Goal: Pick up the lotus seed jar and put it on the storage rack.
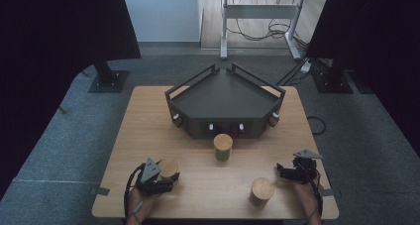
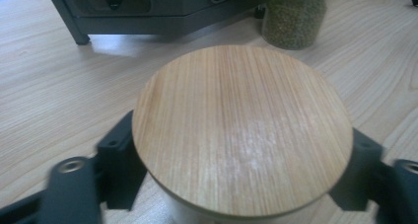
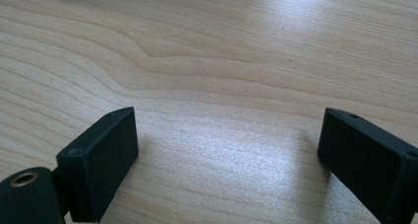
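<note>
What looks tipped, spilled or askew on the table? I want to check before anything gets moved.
Nothing stands out. Three wooden-lidded jars stand upright on the table: one clamped in the left gripper, one before the dark tray, one near the open right gripper. No spills.

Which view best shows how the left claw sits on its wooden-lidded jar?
The left gripper view: the jar's lid is close up, with the left claw shut against both its sides. The high view shows that jar small and partly hidden behind the claw. The right gripper view adds nothing about it.
</note>
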### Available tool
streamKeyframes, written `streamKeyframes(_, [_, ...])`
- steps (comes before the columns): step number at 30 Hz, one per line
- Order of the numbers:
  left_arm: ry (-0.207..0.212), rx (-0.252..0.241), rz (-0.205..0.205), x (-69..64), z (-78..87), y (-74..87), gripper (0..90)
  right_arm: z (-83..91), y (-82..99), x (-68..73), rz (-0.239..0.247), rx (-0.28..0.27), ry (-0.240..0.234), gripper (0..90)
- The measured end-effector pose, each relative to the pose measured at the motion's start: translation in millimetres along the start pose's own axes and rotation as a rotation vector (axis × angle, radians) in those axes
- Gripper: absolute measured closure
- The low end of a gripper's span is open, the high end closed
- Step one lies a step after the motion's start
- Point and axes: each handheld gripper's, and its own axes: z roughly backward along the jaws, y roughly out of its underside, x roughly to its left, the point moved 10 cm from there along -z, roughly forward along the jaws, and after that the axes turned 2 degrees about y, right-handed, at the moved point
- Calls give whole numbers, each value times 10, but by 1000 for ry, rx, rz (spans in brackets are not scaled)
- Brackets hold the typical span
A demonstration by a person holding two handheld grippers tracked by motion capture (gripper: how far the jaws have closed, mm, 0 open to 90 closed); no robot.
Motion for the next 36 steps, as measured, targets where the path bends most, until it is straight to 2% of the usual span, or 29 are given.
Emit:
streamKeyframes(8, [3,4,7,1,2,-2,258,0,0,1,1,0,0,80])
streamKeyframes(21, [-26,-1,5,-25,-4,-63,258,0,0,2,1,0,-1,80])
streamKeyframes(36, [-70,-52,63,3,77,-224,259,0,0,2,1,0,-1,80])
